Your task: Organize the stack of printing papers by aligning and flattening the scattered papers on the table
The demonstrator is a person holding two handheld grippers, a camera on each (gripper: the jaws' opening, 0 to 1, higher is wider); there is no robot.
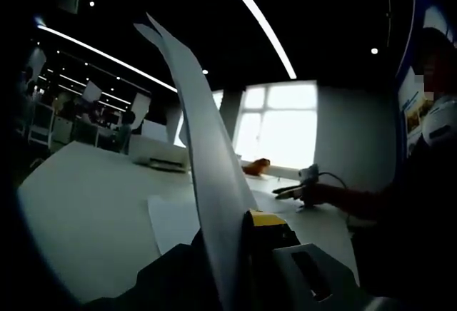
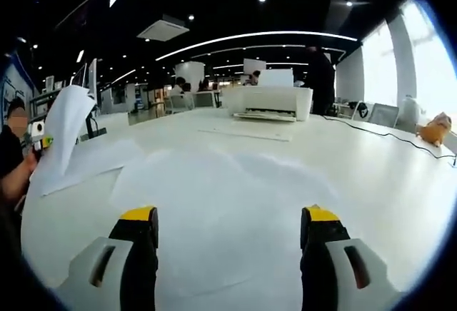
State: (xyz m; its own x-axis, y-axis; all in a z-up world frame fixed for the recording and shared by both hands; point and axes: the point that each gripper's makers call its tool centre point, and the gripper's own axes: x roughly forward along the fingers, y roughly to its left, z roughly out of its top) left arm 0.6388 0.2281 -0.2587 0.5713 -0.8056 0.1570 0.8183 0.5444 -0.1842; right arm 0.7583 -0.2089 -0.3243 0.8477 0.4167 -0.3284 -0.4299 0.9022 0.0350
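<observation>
My left gripper (image 1: 234, 234) is shut on a white sheet of paper (image 1: 203, 147), which stands edge-on and rises up and to the left. That raised sheet (image 2: 66, 122) also shows in the right gripper view, at the far left, above the left gripper (image 2: 44, 140). Loose sheets (image 2: 203, 182) lie overlapping on the white table (image 2: 371, 175), just ahead of my right gripper (image 2: 228, 218), which is open with nothing between its fingers. Another flat sheet (image 1: 173, 220) lies beside the held one. The right gripper (image 1: 307, 180) hovers low over the table.
A white printer (image 2: 271, 103) stands at the table's far side with a sheet (image 2: 246, 133) in front of it. An orange toy (image 2: 435, 128) and a black cable (image 2: 378, 134) lie at the right. A person (image 1: 428, 182) stands at the table edge. Desks and people fill the background.
</observation>
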